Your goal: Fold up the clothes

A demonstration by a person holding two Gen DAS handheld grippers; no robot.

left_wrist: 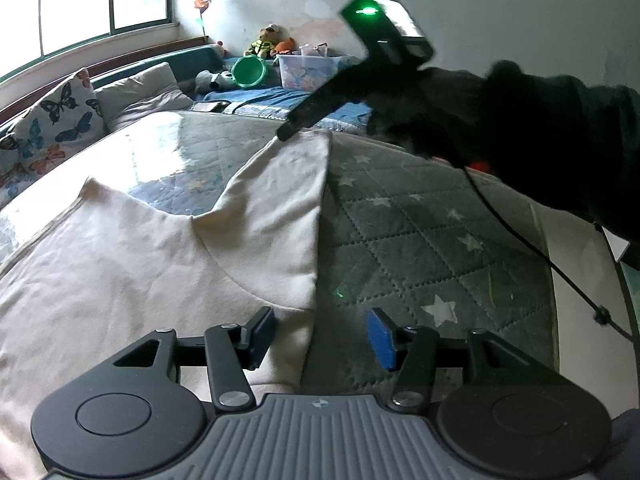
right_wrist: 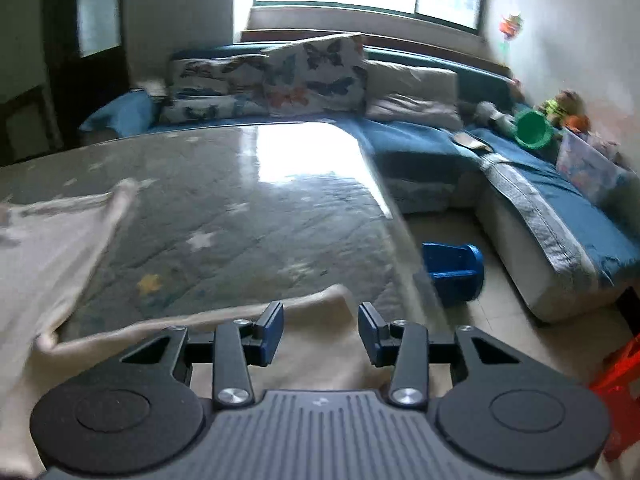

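A cream garment point(left_wrist: 160, 248) lies spread on a grey quilted cover with stars point(left_wrist: 420, 232), one part folded over with a straight edge on its right. My left gripper point(left_wrist: 320, 316) hovers open over the garment's near right edge, with nothing pinched. A dark-gloved hand point(left_wrist: 460, 108) holds the right gripper point(left_wrist: 288, 132), whose tip is at the fold's far corner. In the right wrist view the right gripper point(right_wrist: 320, 310) stands open above a cream garment point(right_wrist: 316, 356) edge, the pads apart and not pressing cloth. More of it lies at the left.
A blue sofa point(right_wrist: 420, 140) with butterfly cushions point(right_wrist: 316, 76) wraps the far side. A green bowl point(left_wrist: 250, 72), a clear box point(left_wrist: 308, 70) and plush toys sit on it. A blue stool point(right_wrist: 456, 268) lies on the floor beyond the table edge. A black cable point(left_wrist: 520, 240) hangs from the right hand.
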